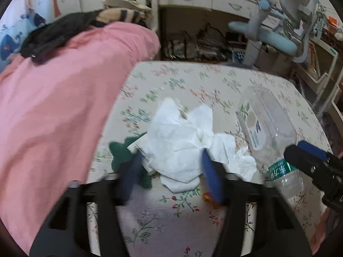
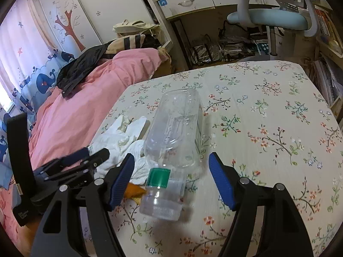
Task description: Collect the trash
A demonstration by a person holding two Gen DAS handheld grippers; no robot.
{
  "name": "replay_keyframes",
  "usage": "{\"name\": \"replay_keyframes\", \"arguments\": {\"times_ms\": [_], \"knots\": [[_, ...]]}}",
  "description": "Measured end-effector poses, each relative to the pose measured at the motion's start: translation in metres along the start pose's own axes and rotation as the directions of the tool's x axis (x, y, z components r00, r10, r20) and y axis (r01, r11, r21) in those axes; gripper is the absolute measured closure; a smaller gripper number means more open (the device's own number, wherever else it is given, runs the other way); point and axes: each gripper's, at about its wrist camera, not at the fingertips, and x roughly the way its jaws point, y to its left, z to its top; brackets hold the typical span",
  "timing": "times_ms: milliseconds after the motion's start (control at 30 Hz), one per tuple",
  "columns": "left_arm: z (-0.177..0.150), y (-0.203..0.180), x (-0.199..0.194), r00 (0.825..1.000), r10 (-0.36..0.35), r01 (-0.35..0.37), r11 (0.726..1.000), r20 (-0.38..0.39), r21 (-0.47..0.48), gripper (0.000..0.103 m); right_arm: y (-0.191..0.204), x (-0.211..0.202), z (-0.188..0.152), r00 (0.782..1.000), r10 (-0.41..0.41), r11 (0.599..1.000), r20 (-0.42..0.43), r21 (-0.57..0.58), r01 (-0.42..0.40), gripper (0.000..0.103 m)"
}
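A pile of crumpled white tissue (image 1: 182,137) lies on the floral bedsheet (image 1: 193,81). My left gripper (image 1: 171,169) is open, its blue pads on either side of the tissue's near edge. A dark green wrapper (image 1: 122,154) lies by its left finger, an orange scrap (image 1: 206,197) under its right. A clear plastic bottle (image 2: 175,137) with a green neck label lies on its side, cap end toward me. My right gripper (image 2: 171,171) is open and straddles the bottle's neck. The bottle (image 1: 268,126) and the right gripper (image 1: 308,156) also show in the left wrist view.
A pink quilt (image 1: 53,107) with dark clothes (image 1: 53,34) on it is heaped at the left. A desk with drawers (image 2: 193,2) and a blue chair (image 2: 268,19) stand beyond the bed's far edge. Shelves (image 2: 330,32) are at the right.
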Motion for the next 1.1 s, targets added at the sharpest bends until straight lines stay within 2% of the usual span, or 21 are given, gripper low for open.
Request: {"name": "replay_keyframes", "arguments": {"times_ms": [33, 100, 133, 200, 400, 533, 633, 733, 867, 900, 967, 1033, 1100], "knots": [[0.000, 0.000, 0.001, 1.000, -0.015, 0.015, 1.000, -0.010, 0.007, 0.087, 0.000, 0.003, 0.001, 1.000, -0.001, 1.000, -0.005, -0.002, 0.001, 0.034], [0.001, 0.006, 0.001, 0.998, -0.062, 0.062, 0.998, -0.033, -0.011, 0.101, -0.001, 0.008, 0.002, 1.000, 0.004, 1.000, -0.019, -0.004, -0.004, 0.036], [0.001, 0.010, -0.003, 0.996, -0.086, 0.085, 0.996, -0.023, -0.030, 0.101, -0.001, 0.010, 0.002, 1.000, 0.009, 1.000, -0.029, -0.005, -0.009, 0.045], [0.002, 0.017, -0.012, 0.992, -0.123, 0.122, 0.991, -0.007, -0.056, 0.101, -0.002, 0.010, 0.002, 0.999, 0.013, 1.000, -0.038, -0.005, -0.013, 0.051], [0.002, 0.051, -0.057, 0.977, -0.198, 0.210, 0.963, 0.085, -0.168, 0.101, -0.002, -0.001, -0.001, 0.999, 0.024, 0.999, -0.047, -0.019, -0.025, 0.053], [-0.007, 0.067, -0.078, 0.968, -0.230, 0.247, 0.944, 0.101, -0.218, 0.101, -0.005, -0.014, -0.003, 0.998, 0.036, 0.999, -0.050, -0.018, -0.037, 0.053], [-0.019, 0.068, -0.089, 0.968, -0.239, 0.251, 0.945, 0.079, -0.212, 0.101, -0.007, -0.025, -0.008, 0.997, 0.044, 0.999, -0.059, -0.019, -0.045, 0.054], [-0.036, 0.064, -0.093, 0.972, -0.235, 0.234, 0.953, 0.019, -0.191, 0.101, -0.009, -0.037, -0.015, 0.995, 0.053, 0.998, -0.082, -0.011, -0.054, 0.054], [-0.068, 0.059, -0.085, 0.971, -0.212, 0.192, 0.968, -0.111, -0.162, 0.101, -0.010, -0.046, -0.027, 0.991, 0.048, 0.998, -0.121, -0.020, -0.051, 0.054], [-0.076, 0.058, -0.081, 0.972, -0.185, 0.164, 0.975, -0.144, -0.147, 0.101, -0.009, -0.046, -0.027, 0.991, 0.042, 0.999, -0.129, -0.023, -0.045, 0.054], [-0.084, 0.059, -0.079, 0.974, -0.150, 0.128, 0.982, -0.169, -0.137, 0.092, -0.010, -0.044, -0.031, 0.989, 0.026, 0.999, -0.147, -0.029, -0.030, 0.054], [-0.088, 0.062, -0.079, 0.977, -0.125, 0.100, 0.984, -0.172, -0.151, 0.062, -0.011, -0.042, -0.032, 0.988, 0.021, 0.999, -0.153, -0.023, -0.025, 0.053], [-0.089, 0.063, -0.080, 0.984, -0.097, 0.073, 0.985, -0.152, -0.159, 0.049, -0.011, -0.040, -0.033, 0.988, 0.024, 0.999, -0.150, -0.021, -0.028, 0.050]]}}
